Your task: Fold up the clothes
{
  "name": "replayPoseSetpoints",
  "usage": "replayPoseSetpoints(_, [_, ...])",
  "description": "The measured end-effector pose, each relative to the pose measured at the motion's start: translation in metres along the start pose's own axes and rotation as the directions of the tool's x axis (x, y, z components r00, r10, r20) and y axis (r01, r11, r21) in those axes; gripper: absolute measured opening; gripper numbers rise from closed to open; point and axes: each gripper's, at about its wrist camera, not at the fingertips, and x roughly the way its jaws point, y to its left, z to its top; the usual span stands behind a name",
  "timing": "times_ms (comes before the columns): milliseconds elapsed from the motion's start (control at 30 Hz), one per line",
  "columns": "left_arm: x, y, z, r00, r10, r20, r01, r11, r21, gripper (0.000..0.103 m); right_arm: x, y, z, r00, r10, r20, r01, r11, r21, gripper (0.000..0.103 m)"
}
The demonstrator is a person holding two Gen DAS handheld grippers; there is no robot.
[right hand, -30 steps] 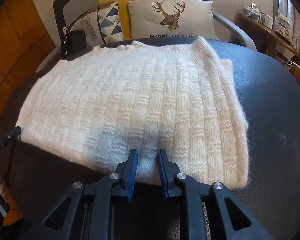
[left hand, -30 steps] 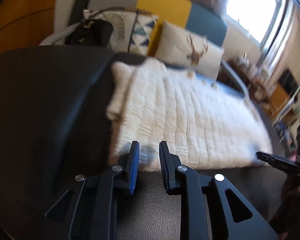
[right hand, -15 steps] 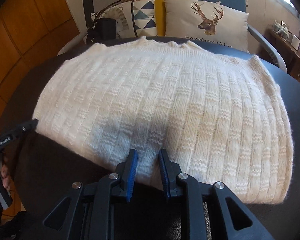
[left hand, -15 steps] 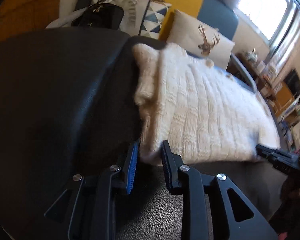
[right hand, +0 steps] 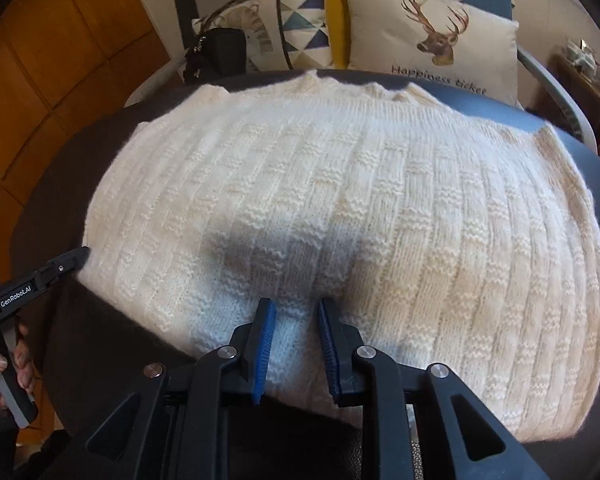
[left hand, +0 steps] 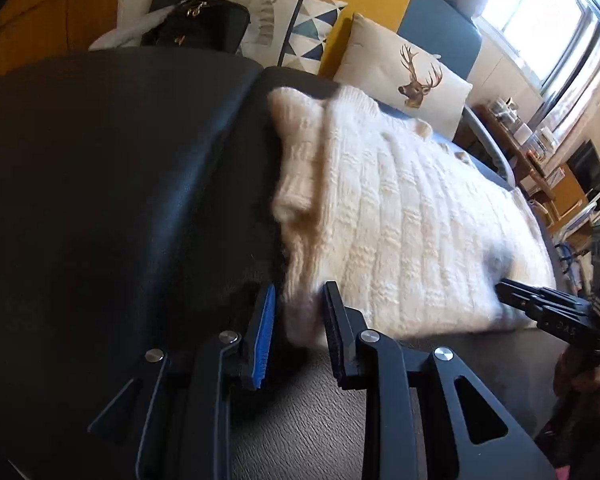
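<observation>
left gripper (left hand: 299,312): jaws pinching sweater (right hand: 340,208) hem corner | right gripper (right hand: 296,330): clamped on hem between pads | likely ready to lift, fold

Cream knit sweater (left hand: 400,216) spread flat on a dark table (left hand: 100,200). Left gripper (left hand: 300,320) at the sweater's near corner, knit bunched between slightly parted jaws, grip itself unclear. Right gripper (left hand: 512,296) touching the sweater's near right edge. Beyond the sweater: deer cushion (left hand: 408,80), triangle-patterned cushion (left hand: 300,28), black handbag (left hand: 204,28).
</observation>
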Motion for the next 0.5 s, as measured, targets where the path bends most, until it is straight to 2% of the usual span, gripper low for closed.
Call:
replayPoseSetpoints(33, [-0.009,0.001,0.003,0.999,-0.021,0.04,0.021,1.0,-0.008,0.026,-0.002,-0.002,0.002,1.0,0.019,-0.003,-0.019,1.0,0.012,0.023])
replayPoseSetpoints(100, [-0.02,-0.003,0.013,0.995,-0.011,0.096,0.008,1.0,0.023,0.026,-0.012,-0.005,0.01,0.998,0.056,0.032,-0.058,0.998,0.037,0.023])
replayPoseSetpoints(133, [-0.024,-0.004,0.02,0.991,-0.041,0.125,0.037,0.999,0.029,0.026,-0.017,-0.003,0.016,0.996,0.068,0.056,-0.07,0.997,0.033,0.023])
replayPoseSetpoints(200, [-0.023,-0.009,0.031,0.987,-0.082,0.137,0.076,0.996,0.05,0.026,-0.022,0.002,0.029,0.994,0.068,0.083,-0.07,0.997,0.02,0.023])
replayPoseSetpoints(267, [-0.015,-0.022,0.045,0.986,-0.077,0.149,0.062,0.992,0.108,0.026,-0.017,0.006,0.04,0.995,0.049,0.092,-0.051,0.999,0.018,0.023])
replayPoseSetpoints(400, [0.013,-0.042,0.068,0.99,-0.103,0.092,0.085,0.979,0.185,0.026,0.0,0.009,0.06,0.996,0.005,0.084,-0.006,1.0,0.02,0.023])
replayPoseSetpoints(433, [0.025,-0.042,0.071,0.996,-0.059,0.069,0.044,0.978,0.204,0.026,0.008,0.007,0.061,0.998,-0.011,0.062,0.009,1.0,0.029,0.023])
replayPoseSetpoints(500, [0.053,-0.035,0.069,0.999,0.013,-0.037,-0.006,0.984,0.178,0.026,0.012,0.004,0.061,0.999,0.003,0.051,-0.004,1.0,0.028,0.023])
